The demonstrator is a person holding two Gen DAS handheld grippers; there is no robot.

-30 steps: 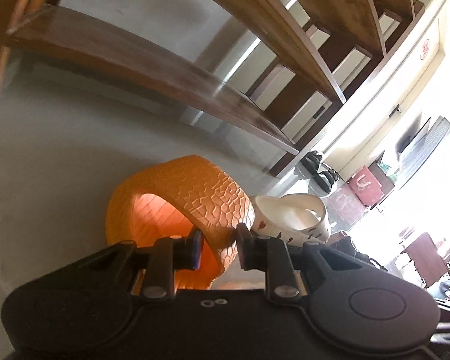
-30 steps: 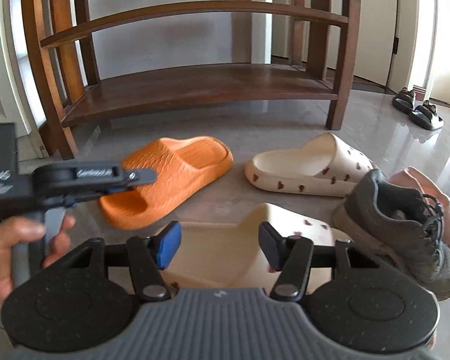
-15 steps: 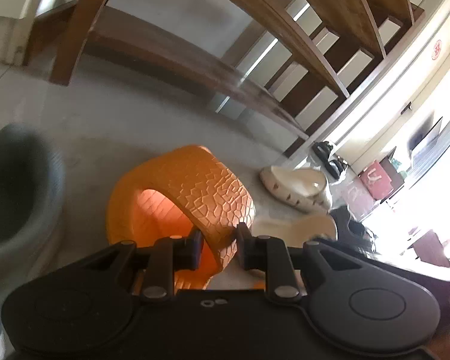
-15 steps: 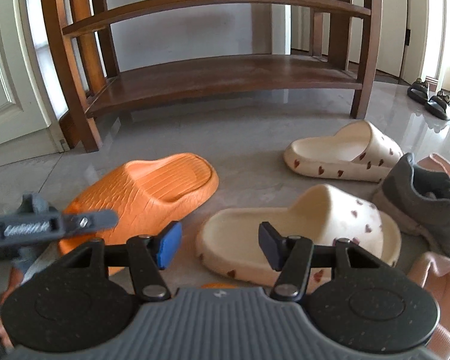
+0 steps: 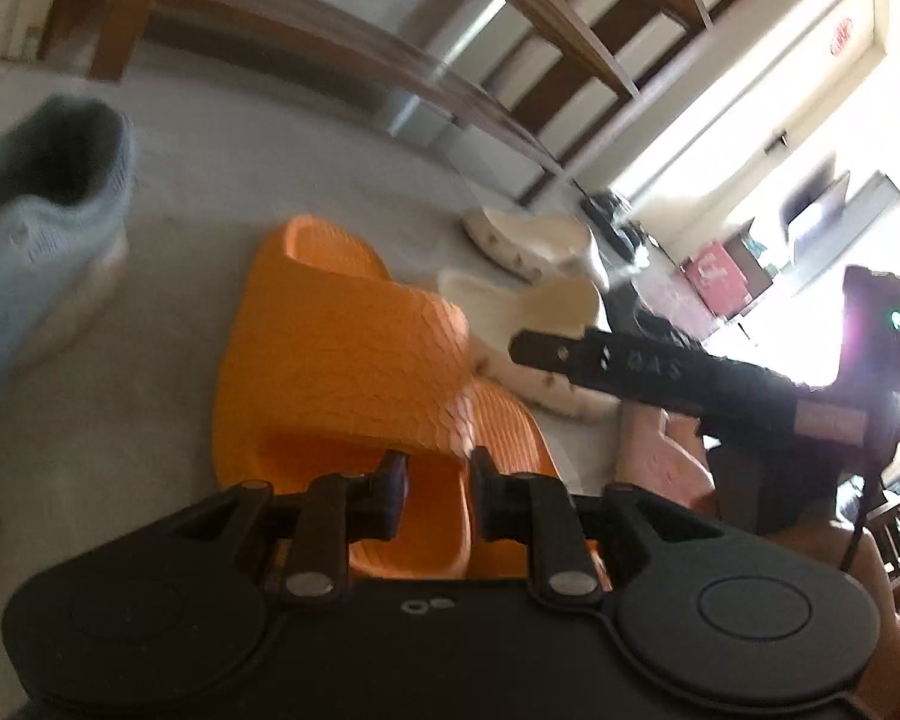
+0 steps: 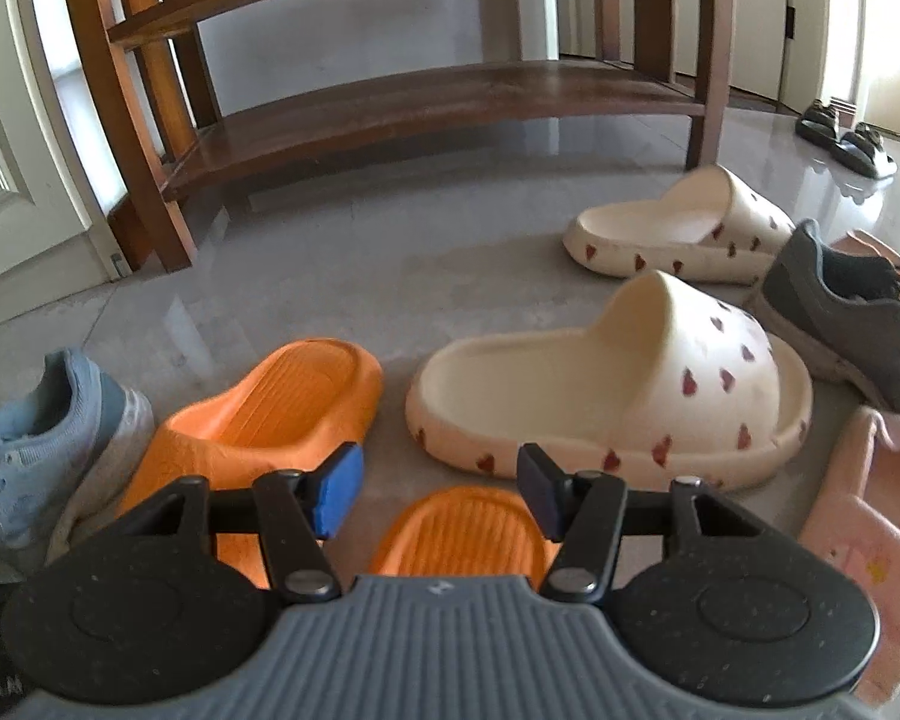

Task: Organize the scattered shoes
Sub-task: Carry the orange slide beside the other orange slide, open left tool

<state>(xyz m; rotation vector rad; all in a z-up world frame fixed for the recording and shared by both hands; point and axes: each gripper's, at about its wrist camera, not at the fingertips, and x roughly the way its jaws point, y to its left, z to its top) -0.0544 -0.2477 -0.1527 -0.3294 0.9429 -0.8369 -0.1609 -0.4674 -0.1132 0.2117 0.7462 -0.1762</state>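
**Meanwhile, orange slide caught in the left jaws**

Down on the grey floor (image 6: 342, 276), the left gripper (image 5: 435, 495) has its jaws narrow and closing, with the side wall of an orange slide (image 5: 342, 360) between them; the pads press on that wall. Its mate, a second orange slide (image 6: 468, 531), lies just in front of the right gripper (image 6: 438, 489), whose jaws stand at a middling width with nothing between them, hovering above that slide's heel. Just left of the held slide sits a light blue sneaker (image 6: 36, 450). Two cream slides with red hearts lie to the right, the near one (image 6: 618, 396) beside the orange pair and the far one (image 6: 684, 228) behind it. A dark grey sneaker (image 6: 846, 312) and something pink (image 6: 864, 516) lie at the right edge. Behind everything stands a wooden shoe rack (image 6: 426, 102), and two dark sandals (image 6: 846, 141) rest far off by the doorway.
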